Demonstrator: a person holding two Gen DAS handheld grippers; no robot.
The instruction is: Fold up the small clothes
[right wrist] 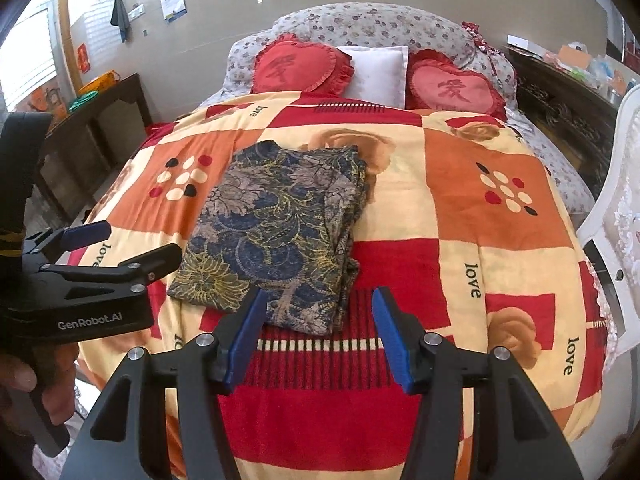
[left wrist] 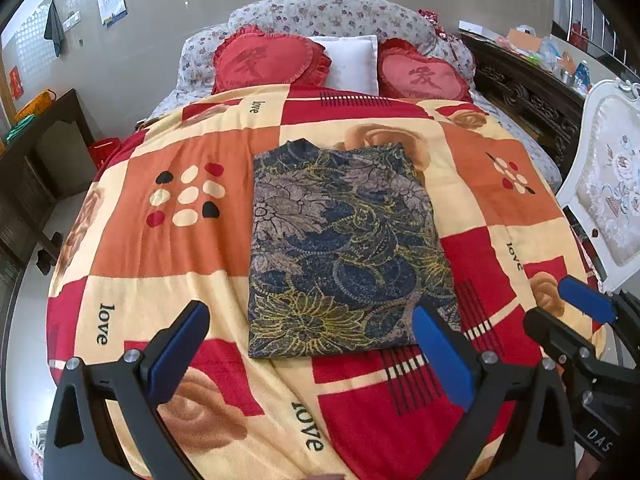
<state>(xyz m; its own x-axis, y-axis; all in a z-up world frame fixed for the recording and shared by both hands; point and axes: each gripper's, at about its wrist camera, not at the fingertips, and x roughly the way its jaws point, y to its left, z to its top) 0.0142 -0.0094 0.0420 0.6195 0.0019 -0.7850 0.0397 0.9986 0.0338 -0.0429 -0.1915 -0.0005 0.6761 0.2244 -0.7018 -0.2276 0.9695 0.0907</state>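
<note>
The folded garment (left wrist: 344, 248) lies on the blanket (left wrist: 160, 240) near the middle of the bed. Behind it, at the head, a pillow (left wrist: 352, 62) sits between two heart cushions (left wrist: 268, 60). The left gripper (left wrist: 312, 354) hangs before the garment's near edge, the right gripper (right wrist: 320, 336) just beside it, both apart from the cloth. A chair (left wrist: 608, 184) stands right of the bed

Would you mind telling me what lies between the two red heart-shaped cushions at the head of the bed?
A white pillow sits between the left heart cushion and the right heart cushion, partly tucked behind both; both wrist views show it.
</note>
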